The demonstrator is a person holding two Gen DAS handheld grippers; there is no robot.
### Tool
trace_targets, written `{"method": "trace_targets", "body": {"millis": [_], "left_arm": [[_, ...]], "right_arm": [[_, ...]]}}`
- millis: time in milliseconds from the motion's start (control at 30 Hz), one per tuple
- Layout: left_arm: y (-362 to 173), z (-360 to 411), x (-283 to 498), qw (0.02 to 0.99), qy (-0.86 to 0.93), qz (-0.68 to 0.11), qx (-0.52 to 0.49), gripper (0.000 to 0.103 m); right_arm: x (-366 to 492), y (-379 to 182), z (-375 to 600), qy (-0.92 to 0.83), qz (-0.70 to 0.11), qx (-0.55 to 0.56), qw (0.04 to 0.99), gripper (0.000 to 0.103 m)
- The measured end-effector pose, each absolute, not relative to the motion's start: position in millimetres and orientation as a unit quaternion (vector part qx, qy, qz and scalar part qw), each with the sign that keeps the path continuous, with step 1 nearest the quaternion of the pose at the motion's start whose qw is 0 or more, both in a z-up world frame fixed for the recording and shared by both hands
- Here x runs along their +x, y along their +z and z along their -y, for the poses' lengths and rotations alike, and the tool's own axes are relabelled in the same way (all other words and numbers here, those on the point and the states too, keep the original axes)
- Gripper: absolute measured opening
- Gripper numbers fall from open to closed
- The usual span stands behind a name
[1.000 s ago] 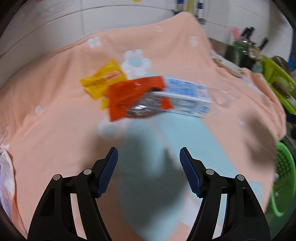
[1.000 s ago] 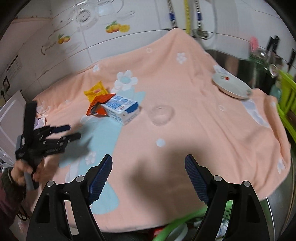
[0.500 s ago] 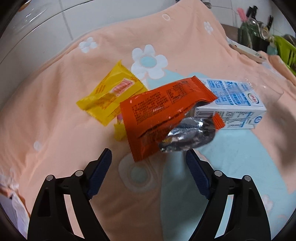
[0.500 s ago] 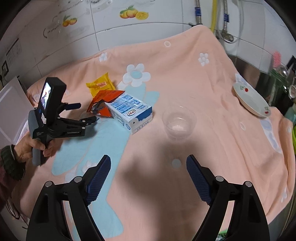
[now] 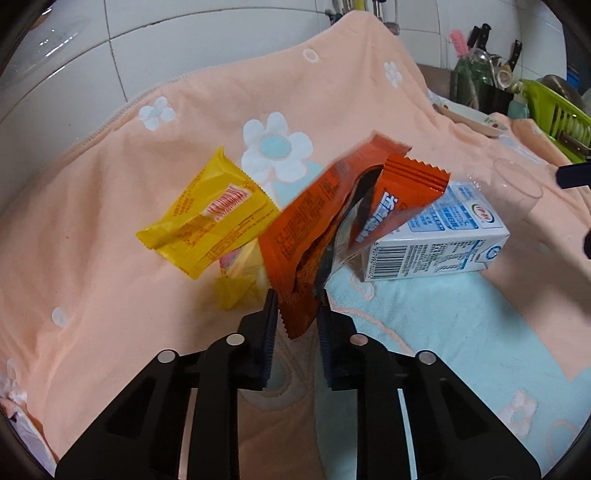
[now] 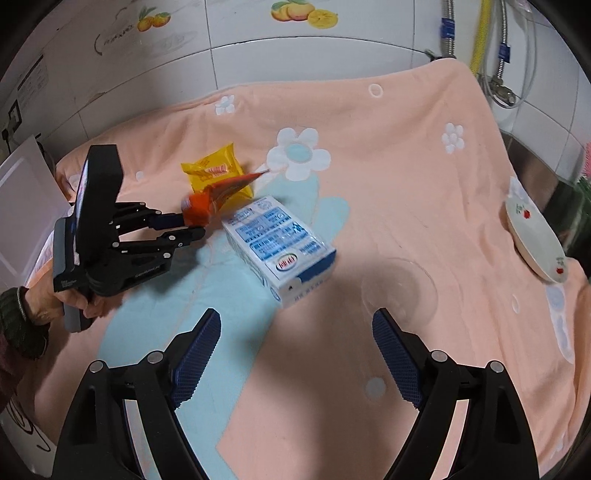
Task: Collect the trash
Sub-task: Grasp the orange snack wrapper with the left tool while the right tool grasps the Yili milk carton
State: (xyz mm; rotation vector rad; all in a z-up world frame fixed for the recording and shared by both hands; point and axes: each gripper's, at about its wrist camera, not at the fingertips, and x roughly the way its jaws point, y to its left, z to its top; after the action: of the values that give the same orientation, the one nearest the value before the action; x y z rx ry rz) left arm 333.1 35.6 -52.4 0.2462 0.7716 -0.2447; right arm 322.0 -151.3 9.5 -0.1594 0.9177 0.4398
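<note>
- While its jaws are closing, the left hand-held gripper pinches the orange wrapper, lifting it off the peach towel.
- Beside it lie a yellow wrapper and milk carton.
- Above the towel, the right hand-held gripper hangs wide and empty.

A home kitchen: white wall tiles bear fruit decals, and water hoses run down at the counter's far right corner. Past the right edge of the peach flowered towel stand a green dish rack, a knife holder and a plate.
</note>
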Motion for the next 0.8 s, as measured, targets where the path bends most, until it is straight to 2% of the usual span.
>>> {"method": "trace_targets", "body": {"millis": [100,133,567,800], "left_arm": [[-47.8,-39.9,327.7,0.916,-0.118,-0.367,0.112,0.012],[-45.8,-43.1,325.2,0.916,-0.120,-0.368,0.104,0.004],[-26.0,-87.6,302.7,0.922,-0.112,-0.369,0.026,0.002],[-22.6,-93.4,292.3,0.924,-0.114,-0.365,0.016,0.002]], "right_arm": [[327.0,8.0,147.6,0.212,-0.440,-0.078,0.869,0.081],[328.6,7.8,146.0,0.214,-0.440,-0.079,0.869,0.081],[375.3,-16.4,95.6,0.252,-0.449,-0.143,0.845,0.081],[395.9,-37.9,63.9,0.266,-0.444,-0.205,0.831,0.088]]}}
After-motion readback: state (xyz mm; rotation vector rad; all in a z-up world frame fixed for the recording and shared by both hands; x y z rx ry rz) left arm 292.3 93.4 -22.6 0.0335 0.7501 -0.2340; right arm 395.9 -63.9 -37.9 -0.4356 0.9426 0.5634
